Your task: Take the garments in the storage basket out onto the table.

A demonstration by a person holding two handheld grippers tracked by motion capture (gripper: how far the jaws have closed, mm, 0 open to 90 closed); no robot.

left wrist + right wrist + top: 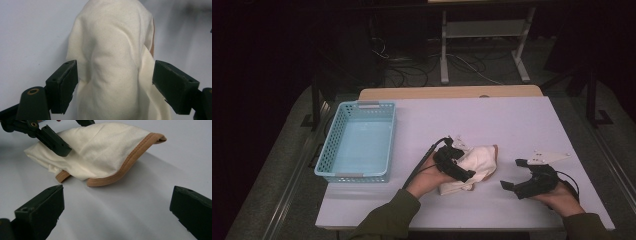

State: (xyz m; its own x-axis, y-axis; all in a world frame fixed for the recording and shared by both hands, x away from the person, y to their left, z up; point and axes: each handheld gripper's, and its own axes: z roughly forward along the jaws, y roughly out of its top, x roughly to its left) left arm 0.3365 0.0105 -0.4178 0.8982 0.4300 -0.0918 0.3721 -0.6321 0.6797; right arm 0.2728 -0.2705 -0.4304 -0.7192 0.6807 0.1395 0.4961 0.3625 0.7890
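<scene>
Blue basket sits at table's left side, well apart from the rest. Next, mid-table near the front edge: left gripper over a cream cloth bag w/ tan trim. Its jaws stand apart w/ the cloth between them; pads not pressing on it in the left gripper view. Bag lies crumpled on the table. Further right, right gripper near the bag, not touching; jaws wide open, nothing between them but bare table.
</scene>
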